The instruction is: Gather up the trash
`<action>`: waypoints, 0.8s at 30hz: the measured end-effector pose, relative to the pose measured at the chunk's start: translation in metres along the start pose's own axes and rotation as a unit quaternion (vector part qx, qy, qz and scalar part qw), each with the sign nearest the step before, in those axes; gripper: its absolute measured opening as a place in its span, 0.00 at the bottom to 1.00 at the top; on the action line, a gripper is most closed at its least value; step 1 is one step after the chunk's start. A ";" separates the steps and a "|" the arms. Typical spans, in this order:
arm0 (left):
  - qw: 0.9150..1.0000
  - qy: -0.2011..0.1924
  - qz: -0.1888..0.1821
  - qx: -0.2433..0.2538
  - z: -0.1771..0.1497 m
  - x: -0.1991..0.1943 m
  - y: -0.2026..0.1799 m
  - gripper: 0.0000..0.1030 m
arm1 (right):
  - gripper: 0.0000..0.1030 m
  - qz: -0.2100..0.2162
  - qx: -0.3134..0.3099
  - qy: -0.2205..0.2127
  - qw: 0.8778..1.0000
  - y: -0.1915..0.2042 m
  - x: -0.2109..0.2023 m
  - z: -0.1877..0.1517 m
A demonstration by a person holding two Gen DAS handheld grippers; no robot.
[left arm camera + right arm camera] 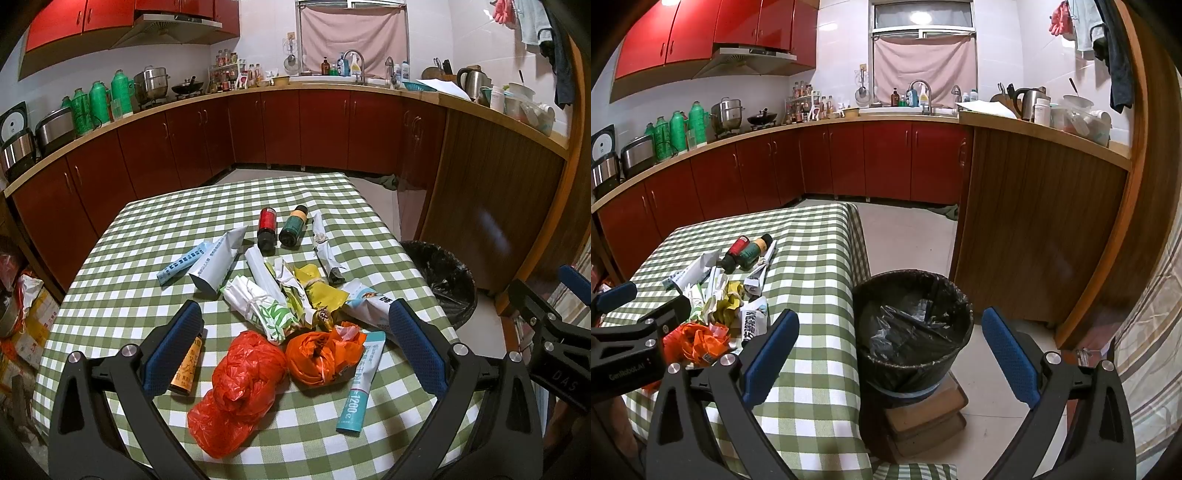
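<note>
Trash pile on the table (122, 236), bin (914, 325) waiting empty-ish at 3 o'clock.

Left gripper (295, 343) gapes wide over the red bag (240, 384), gripping nothing; right gripper (890, 350) hangs equally wide above the bin, also empty. Bag looks light, soft and crinkly, probably slippery, so pinching the knotted middle seems best.

Table (122, 295): wrappers and 2 tied bags (288, 354) heaped at centre, 2 bottles (280, 229) behind the heap, lined bin (912, 332) on the floor right of the table.
</note>
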State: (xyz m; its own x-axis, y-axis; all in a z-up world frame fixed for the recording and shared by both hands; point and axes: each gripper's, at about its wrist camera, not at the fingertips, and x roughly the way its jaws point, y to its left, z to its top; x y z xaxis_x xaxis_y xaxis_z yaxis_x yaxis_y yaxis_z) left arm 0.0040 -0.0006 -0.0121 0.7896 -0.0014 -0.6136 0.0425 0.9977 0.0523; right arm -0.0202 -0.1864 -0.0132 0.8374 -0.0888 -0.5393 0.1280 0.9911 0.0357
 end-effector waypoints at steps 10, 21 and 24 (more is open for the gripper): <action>1.000 0.001 0.000 -0.001 0.000 0.000 0.001 0.96 | 0.94 0.000 0.001 0.000 1.000 -0.001 -0.001 0.000; 1.000 0.004 0.000 0.000 0.000 0.001 0.003 0.96 | 0.94 0.001 0.002 0.001 1.000 0.000 0.000 0.000; 1.000 0.003 0.000 0.000 0.000 0.001 0.003 0.96 | 0.94 0.001 0.001 0.001 1.000 0.000 0.000 0.000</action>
State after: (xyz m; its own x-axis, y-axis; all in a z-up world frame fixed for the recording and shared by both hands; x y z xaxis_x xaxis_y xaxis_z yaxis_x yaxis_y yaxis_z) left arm 0.0047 0.0024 -0.0124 0.7854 -0.0018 -0.6190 0.0433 0.9977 0.0520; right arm -0.0204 -0.1867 -0.0131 0.8370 -0.0874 -0.5402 0.1283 0.9910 0.0385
